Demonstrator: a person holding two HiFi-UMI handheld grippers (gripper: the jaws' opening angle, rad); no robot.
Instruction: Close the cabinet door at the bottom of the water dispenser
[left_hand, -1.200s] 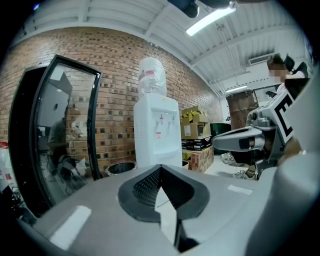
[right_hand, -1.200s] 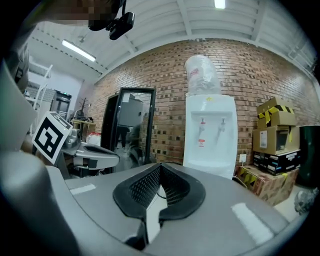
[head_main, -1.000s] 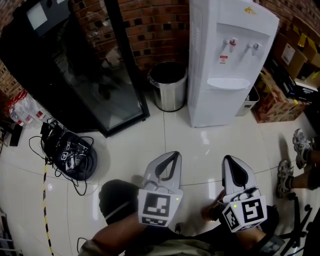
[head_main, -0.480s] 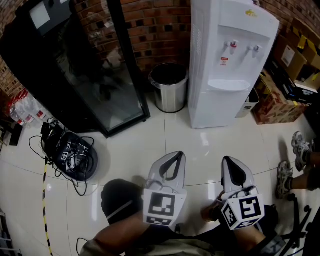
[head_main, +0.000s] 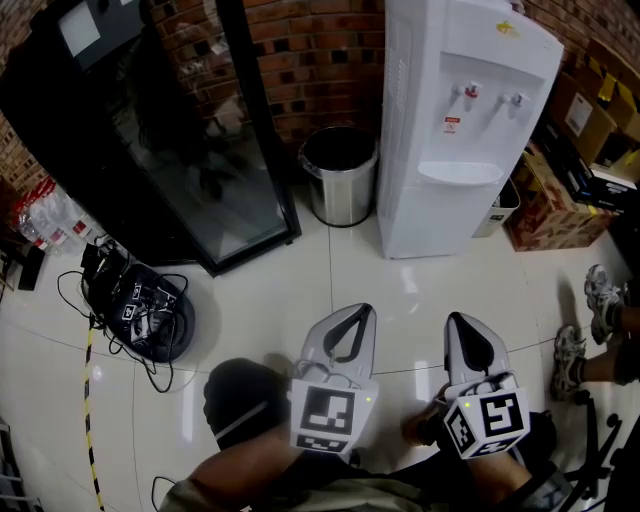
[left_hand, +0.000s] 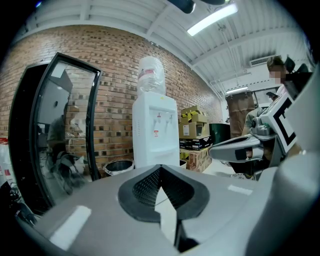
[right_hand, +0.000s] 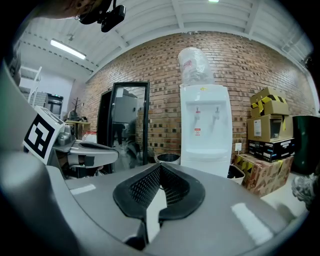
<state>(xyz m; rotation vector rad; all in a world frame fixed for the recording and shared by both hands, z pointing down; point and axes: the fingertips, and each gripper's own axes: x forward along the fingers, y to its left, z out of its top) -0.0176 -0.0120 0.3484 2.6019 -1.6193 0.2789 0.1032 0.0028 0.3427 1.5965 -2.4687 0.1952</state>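
The white water dispenser (head_main: 455, 120) stands against the brick wall, with a bottle on top in the right gripper view (right_hand: 205, 130) and in the left gripper view (left_hand: 154, 131). Its lower front (head_main: 432, 215) looks flat and flush, with no door leaf standing out. My left gripper (head_main: 357, 311) and right gripper (head_main: 456, 319) hover side by side over the tiled floor, well short of the dispenser. Both point toward it, shut, tips together and nothing between them. The jaws hide the dispenser's base in both gripper views.
A steel waste bin (head_main: 340, 175) stands left of the dispenser, and a tall black glass-door cooler (head_main: 170, 130) further left. Cardboard boxes (head_main: 560, 195) and a small white bin (head_main: 498, 210) sit to the right. A cable bundle (head_main: 140, 312) lies at left, and a person's shoes (head_main: 590, 320) show at right.
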